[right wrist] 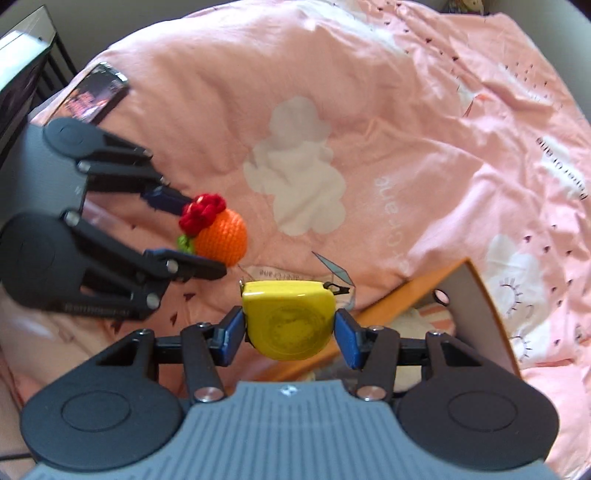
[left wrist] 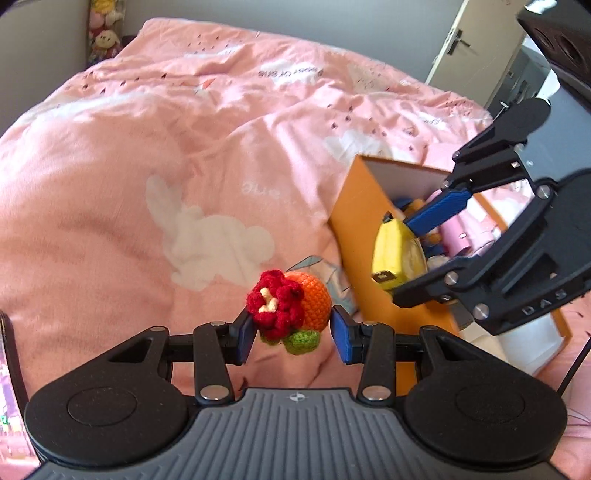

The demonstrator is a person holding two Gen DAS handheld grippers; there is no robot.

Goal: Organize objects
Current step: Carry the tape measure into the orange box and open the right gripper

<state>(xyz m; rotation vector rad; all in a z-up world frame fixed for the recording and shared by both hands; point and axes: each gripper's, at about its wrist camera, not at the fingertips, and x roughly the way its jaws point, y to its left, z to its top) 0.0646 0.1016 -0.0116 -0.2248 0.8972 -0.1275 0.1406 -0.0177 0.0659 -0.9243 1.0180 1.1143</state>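
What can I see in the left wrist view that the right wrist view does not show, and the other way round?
Only the left wrist view shows the door, the plush toys and the pink items inside the orange box. Only the right wrist view shows the phone on the bedding. Both show the crocheted orange in the left hand-held gripper and the yellow tape measure in the right hand-held gripper.

Box point(left wrist: 364, 229) on quilt point(left wrist: 184, 147); phone point(right wrist: 96, 92) apart.

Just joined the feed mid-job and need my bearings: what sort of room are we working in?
Most likely a bedroom. The work surface is a bed under a pink printed duvet, plush toys are piled in the far corner, and a room door stands beside the bed.
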